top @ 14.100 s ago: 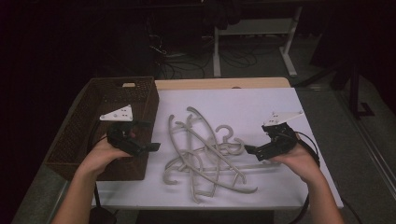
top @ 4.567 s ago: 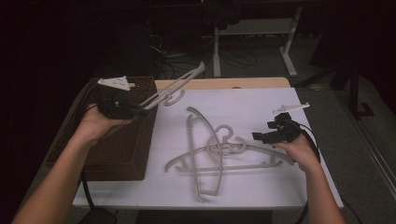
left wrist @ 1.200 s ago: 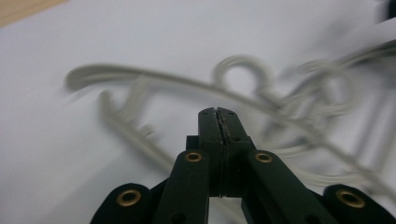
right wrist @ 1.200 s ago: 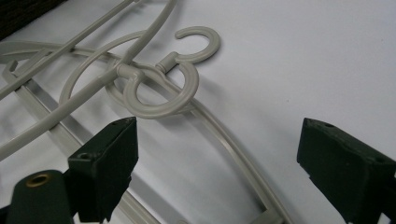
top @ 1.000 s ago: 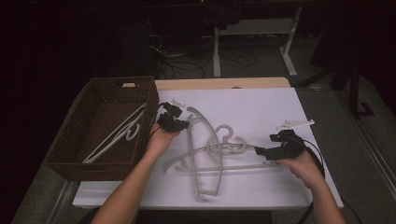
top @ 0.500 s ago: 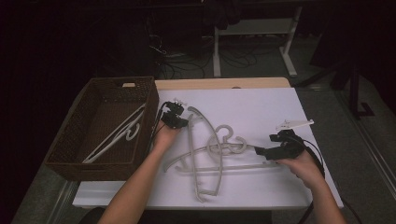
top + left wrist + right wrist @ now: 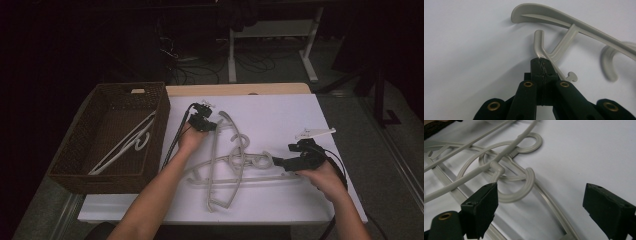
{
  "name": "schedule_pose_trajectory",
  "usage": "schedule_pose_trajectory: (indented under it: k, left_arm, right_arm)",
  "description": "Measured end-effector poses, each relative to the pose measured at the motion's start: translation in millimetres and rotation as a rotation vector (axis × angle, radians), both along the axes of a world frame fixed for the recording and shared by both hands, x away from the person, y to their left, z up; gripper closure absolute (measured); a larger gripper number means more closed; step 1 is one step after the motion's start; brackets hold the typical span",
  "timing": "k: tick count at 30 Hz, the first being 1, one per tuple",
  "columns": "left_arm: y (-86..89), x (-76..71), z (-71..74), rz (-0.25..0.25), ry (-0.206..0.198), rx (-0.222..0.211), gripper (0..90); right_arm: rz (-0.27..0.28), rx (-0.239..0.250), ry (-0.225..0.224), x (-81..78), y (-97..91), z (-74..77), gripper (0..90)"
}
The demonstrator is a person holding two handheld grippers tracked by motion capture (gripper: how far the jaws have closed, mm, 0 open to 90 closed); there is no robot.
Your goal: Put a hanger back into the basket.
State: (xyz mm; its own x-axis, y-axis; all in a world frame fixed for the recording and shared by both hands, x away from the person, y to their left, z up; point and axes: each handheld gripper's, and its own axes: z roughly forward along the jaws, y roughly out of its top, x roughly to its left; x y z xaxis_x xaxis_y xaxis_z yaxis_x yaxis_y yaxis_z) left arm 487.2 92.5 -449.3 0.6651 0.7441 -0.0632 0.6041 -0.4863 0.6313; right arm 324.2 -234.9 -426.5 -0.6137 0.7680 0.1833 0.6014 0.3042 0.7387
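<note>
Presently, 1 pale hanger [image 7: 127,145] lies inside the woven basket [image 7: 75,150], which serves as the landmark for this report. Judged from that, the work of moving hangers into the basket is partly done: a tangled pile of hangers [image 7: 235,167] remains on the white counter [image 7: 280,115] to the right of the basket, apparently 3 or so, though the overlap prevents a firm count.

The left tongs [image 7: 202,121] sit just right of the basket's far corner, at the upper end of the pile. In the left gripper view the left tongs [image 7: 541,61] are pressed together, pinching a thin bar of a hanger [image 7: 544,53] near its shoulder end. The right tongs [image 7: 280,162] rest well to the right of the basket, at the pile's hooks; in the right gripper view they [image 7: 541,206] stand spread, with a hook loop [image 7: 516,187] lying beside 1 pad and nothing gripped.

Compared with the frame from 1 second before, the left hand has advanced slightly farther from the basket and lower onto the pile. The right hand holds the same place. The basket's contents are unchanged.
</note>
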Motion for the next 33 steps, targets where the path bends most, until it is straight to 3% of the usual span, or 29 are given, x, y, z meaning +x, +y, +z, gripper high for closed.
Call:
schedule_pose_trajectory:
  k: [7,11,14,17,25,28,33]
  left_arm:
    - [-26.7,3.9,-0.7,-0.053,-0.003,-0.006,90.0]
    - [-21.9,1.0,4.0,-0.048,-0.01,-0.008,89.6]
    - [-14.1,-7.4,13.8,-0.059,-0.001,-0.046,85.4]
    - [-8.2,-20.6,25.7,-0.096,0.009,-0.056,77.2]
    - [-0.2,-71.5,46.3,-0.217,0.072,-0.152,52.1]
    - [-0.5,-93.6,49.6,-0.268,0.102,-0.189,46.4]
    - [-5.7,-128.1,54.0,-0.332,0.114,-0.216,40.2]
  right_arm:
    - [0.004,0.004,-0.004,-0.3,0.0,0.7,12.6]
    - [0.003,0.005,-0.006,-0.8,-0.7,1.6,12.6]
    - [0.0,0.007,-0.009,-0.9,-1.9,2.1,12.6]
    - [-0.006,0.011,-0.008,-1.2,-3.0,2.8,12.6]
    - [-0.01,0.003,-0.006,-0.4,-2.7,1.9,12.6]
    - [-0.009,-0.001,-0.006,-0.4,-2.5,1.3,12.6]
    - [-0.012,-0.005,-0.004,-0.4,-2.1,1.0,12.5]
